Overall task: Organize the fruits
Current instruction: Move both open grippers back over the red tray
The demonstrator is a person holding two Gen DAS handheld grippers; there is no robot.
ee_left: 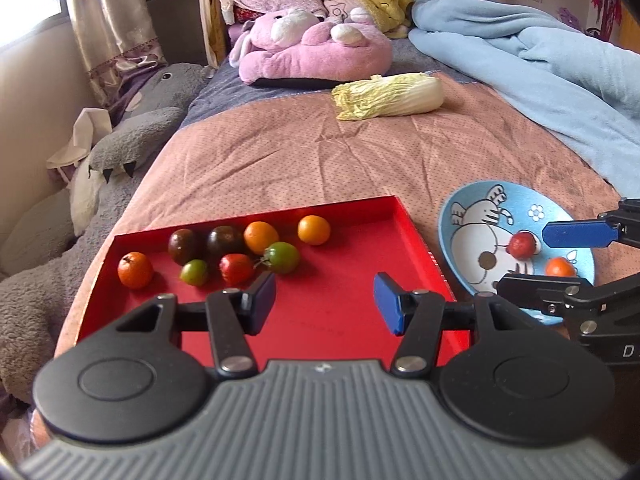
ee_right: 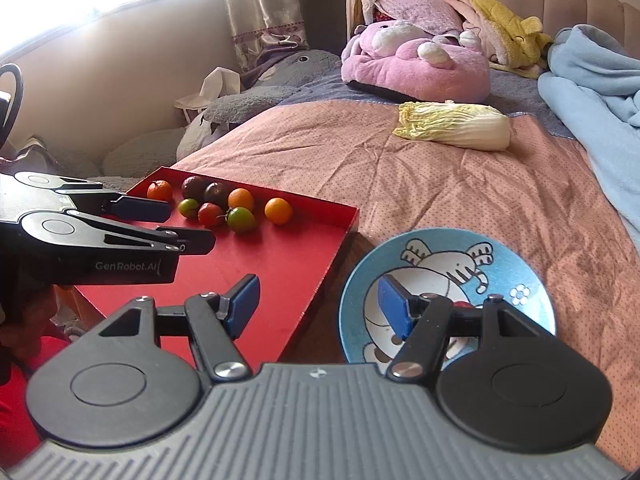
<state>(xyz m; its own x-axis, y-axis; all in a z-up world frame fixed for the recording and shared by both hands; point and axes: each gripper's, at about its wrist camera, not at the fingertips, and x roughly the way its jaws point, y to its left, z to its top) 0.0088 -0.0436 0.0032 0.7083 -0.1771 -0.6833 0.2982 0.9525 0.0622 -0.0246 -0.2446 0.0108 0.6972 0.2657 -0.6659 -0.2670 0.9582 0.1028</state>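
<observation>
Two small fruits lie in the blue cartoon bowl (ee_left: 464, 216) beside the red tray (ee_left: 360, 216), eight small fruits (ee_left: 236, 254) remain on it, and both the left gripper (ee_left: 325, 300) and right gripper (ee_right: 318, 306) stand spread and empty.

A bed (ee_left: 280, 160) covered by a pink dotted quilt is seen; on it are laid a red tray (ee_left: 340, 312), a blue plate (ee_left: 472, 216) (cartoon-printed), a cabbage (ee_left: 392, 96) and a blue blanket (ee_left: 540, 60).
</observation>
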